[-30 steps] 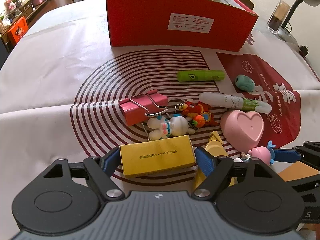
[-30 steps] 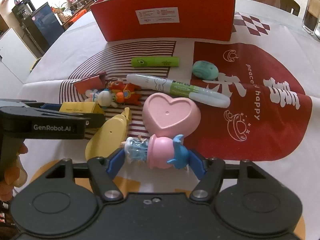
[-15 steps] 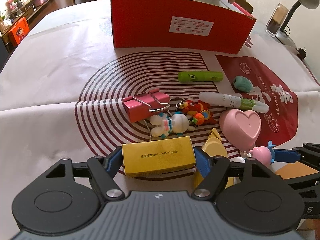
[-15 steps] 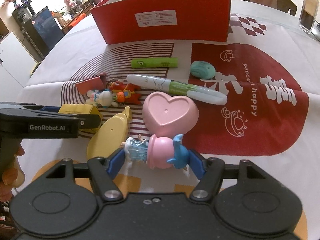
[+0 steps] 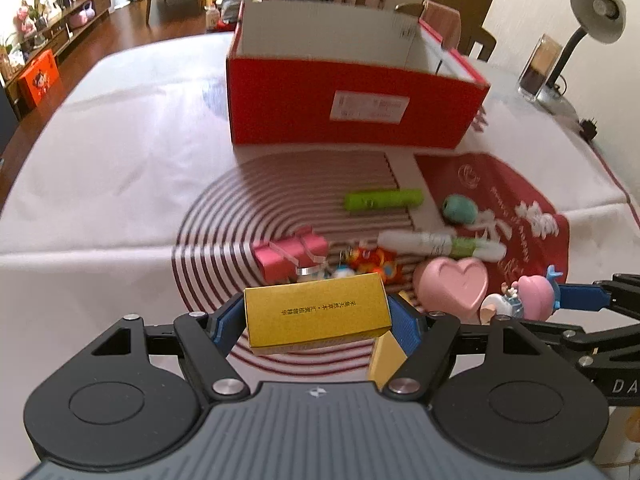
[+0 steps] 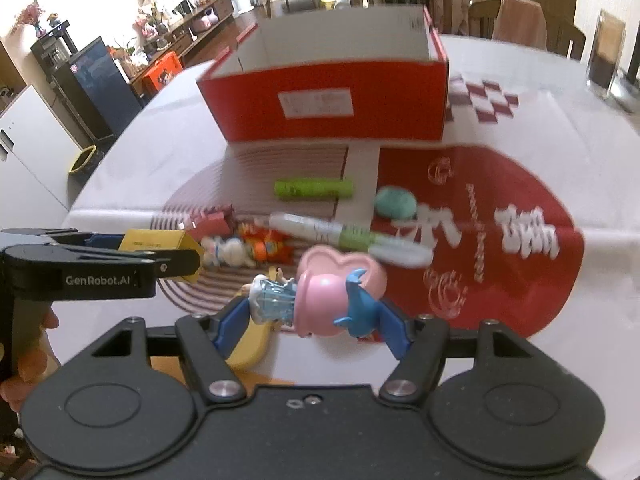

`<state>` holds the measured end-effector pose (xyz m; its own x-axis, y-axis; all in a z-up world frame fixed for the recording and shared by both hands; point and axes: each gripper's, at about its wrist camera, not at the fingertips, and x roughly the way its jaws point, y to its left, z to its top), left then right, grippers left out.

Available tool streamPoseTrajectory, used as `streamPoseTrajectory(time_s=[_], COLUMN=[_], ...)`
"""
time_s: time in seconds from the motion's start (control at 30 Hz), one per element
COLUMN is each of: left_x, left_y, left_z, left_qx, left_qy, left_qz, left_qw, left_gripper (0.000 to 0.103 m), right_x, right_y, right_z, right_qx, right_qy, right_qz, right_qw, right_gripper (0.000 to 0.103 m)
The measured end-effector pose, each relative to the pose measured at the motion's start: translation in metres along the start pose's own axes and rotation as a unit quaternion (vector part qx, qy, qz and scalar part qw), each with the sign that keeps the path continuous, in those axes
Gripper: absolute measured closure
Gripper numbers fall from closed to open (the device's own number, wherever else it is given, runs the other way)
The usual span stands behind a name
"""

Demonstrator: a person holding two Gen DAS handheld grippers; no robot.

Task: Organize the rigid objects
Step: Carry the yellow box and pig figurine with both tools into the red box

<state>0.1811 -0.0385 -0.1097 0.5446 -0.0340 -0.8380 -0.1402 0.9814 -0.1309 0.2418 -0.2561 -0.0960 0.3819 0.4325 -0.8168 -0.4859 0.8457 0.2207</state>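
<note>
left hand-held gripper (image 5: 318, 320) clamps yellow box (image 5: 316, 316) | right hand-held gripper (image 6: 314, 316) pinches pink figurine (image 6: 316, 304) | red box (image 5: 352, 108) ahead of both | carry level, clear near wall, release inside

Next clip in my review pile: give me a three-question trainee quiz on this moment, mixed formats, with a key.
1. True or false: the left gripper is shut on the yellow box.
2. Which item is clamped in the right gripper? A) pink-haired doll figurine B) green marker C) pink heart-shaped dish
3. Fill in: the open container standing beyond the scattered items is a ____ cardboard box.

Key: 1 true; 2 A; 3 red.
</note>
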Motion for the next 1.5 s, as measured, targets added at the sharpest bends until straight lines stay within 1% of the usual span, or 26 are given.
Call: streamPoseTrajectory(time_s=[0.23, 0.4, 0.77, 0.93, 1.1, 1.5], left_x=[-0.022, -0.029, -0.024, -0.008, 0.017, 0.088], left_y=[0.002, 0.003, 0.002, 0.004, 0.007, 0.015], left_z=[0.032, 0.058, 0.12, 0.148, 0.176, 0.236], left_qx=[0.005, 0.006, 0.02, 0.027, 0.022, 0.012], left_qy=[-0.029, -0.052, -0.082, -0.084, -0.07, -0.044], left_qz=[0.003, 0.009, 0.009, 0.014, 0.018, 0.034], left_qw=[0.9995, 0.9986, 0.9964, 0.996, 0.9971, 0.9984], left_gripper=[0.028, 0.028, 0.028, 0.028, 0.028, 0.028], right_x=[-0.018, -0.025, -0.018, -0.003, 0.021, 0.086], right_y=[-0.002, -0.007, -0.018, -0.024, -0.031, -0.034], right_z=[0.034, 0.065, 0.131, 0.155, 0.179, 0.213], right_qx=[-0.015, -0.02, -0.035, -0.045, -0.052, -0.093], right_qy=[-0.031, -0.055, -0.084, -0.079, -0.071, -0.032], right_qz=[-0.012, -0.018, -0.019, -0.019, -0.023, -0.035], right_qw=[0.999, 0.998, 0.996, 0.996, 0.996, 0.995], right_gripper=[0.035, 0.035, 0.035, 0.035, 0.035, 0.035])
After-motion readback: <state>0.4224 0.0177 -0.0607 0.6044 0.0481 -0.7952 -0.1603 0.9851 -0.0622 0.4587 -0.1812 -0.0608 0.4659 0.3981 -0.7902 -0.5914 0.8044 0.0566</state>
